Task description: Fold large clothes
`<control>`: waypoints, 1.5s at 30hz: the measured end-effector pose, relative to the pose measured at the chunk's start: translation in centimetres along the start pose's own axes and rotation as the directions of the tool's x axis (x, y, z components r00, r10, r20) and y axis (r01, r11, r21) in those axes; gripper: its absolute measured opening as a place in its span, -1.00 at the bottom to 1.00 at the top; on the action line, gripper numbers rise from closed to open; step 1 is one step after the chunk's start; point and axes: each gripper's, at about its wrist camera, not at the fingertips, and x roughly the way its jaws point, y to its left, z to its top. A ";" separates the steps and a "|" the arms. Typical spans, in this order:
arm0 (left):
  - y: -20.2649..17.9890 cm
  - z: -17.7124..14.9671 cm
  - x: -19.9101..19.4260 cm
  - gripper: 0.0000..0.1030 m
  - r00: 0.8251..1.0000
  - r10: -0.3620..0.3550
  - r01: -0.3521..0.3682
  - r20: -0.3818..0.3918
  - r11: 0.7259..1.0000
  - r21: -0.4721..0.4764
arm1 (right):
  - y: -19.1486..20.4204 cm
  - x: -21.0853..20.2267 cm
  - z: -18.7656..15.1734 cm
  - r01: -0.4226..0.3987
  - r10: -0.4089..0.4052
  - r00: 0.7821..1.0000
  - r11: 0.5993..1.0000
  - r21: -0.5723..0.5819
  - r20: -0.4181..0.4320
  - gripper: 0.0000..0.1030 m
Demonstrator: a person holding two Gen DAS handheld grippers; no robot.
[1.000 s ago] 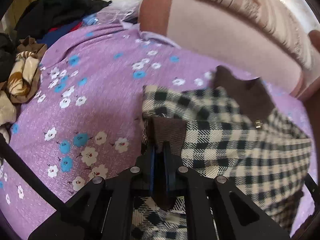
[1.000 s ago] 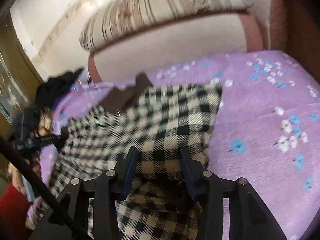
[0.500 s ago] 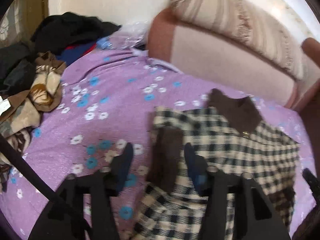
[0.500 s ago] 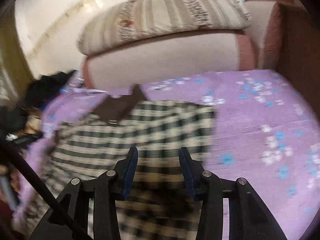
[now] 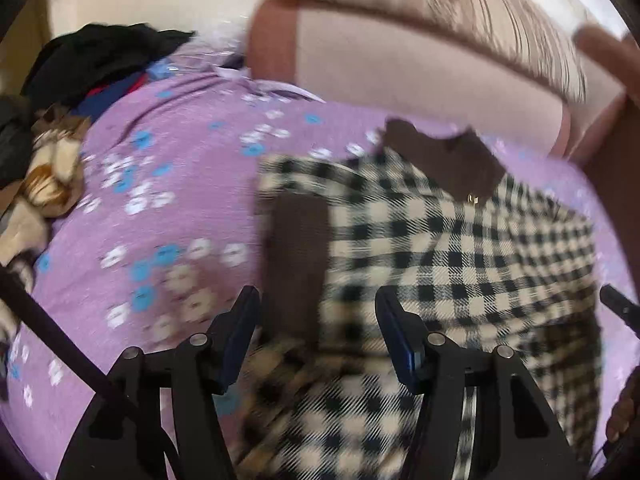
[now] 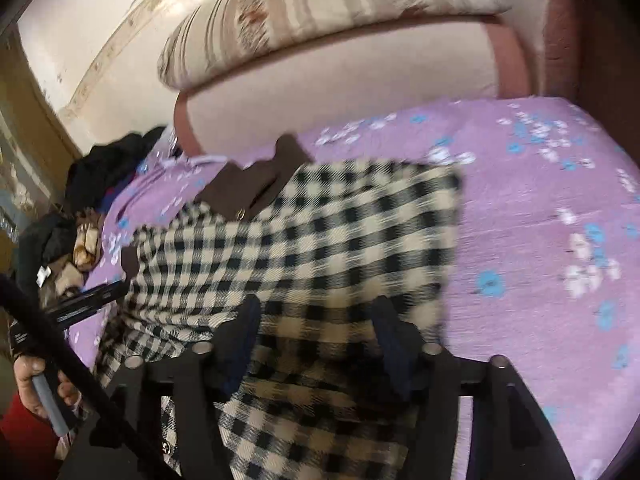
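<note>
A cream-and-black checked coat (image 5: pixel 460 248) lies spread on the purple flowered cover (image 5: pixel 160 200), its brown collar (image 5: pixel 440 160) toward the sofa back. One sleeve is folded over the body, and its brown cuff (image 5: pixel 298 248) rests flat on the checks. My left gripper (image 5: pixel 316 296) hovers just behind that cuff; its jaws are opening and grip nothing. In the right wrist view the coat (image 6: pixel 320 220) fills the middle. My right gripper (image 6: pixel 316 304) stands above the coat's lower part, jaws opening, with cloth below them but not pinched. The left gripper's black fingers (image 6: pixel 92 296) show at the coat's left edge.
A heap of dark clothes (image 5: pixel 100 60) and a brown-and-cream cloth (image 5: pixel 48 172) lie at the cover's left end. The pink sofa backrest (image 5: pixel 400 76) with a striped cushion (image 5: pixel 480 4) bounds the far side. A person's hand (image 6: pixel 32 380) holds the left gripper's handle.
The left gripper was shut on the brown cuff; it has let go, opened wide and drawn back and up. The right gripper's jaws have spread wider over the coat.
</note>
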 end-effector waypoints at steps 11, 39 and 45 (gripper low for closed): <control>12.1 -9.9 -3.3 0.35 0.978 -0.193 0.166 -0.077 0.949 -0.267 | -10.1 -3.2 -7.5 -0.164 0.217 0.969 0.923 0.349 -0.119 0.23; 7.5 -25.9 -13.8 0.13 0.878 -0.470 0.436 -0.087 0.862 -0.258 | -1.0 -11.7 -25.5 -0.364 0.468 0.865 0.832 0.418 -0.179 0.15; 5.5 -26.9 -15.0 -0.55 0.956 -0.279 0.261 -0.088 0.949 -0.176 | 0.2 -12.2 -25.7 -0.249 0.321 0.924 0.918 0.308 -0.210 -0.72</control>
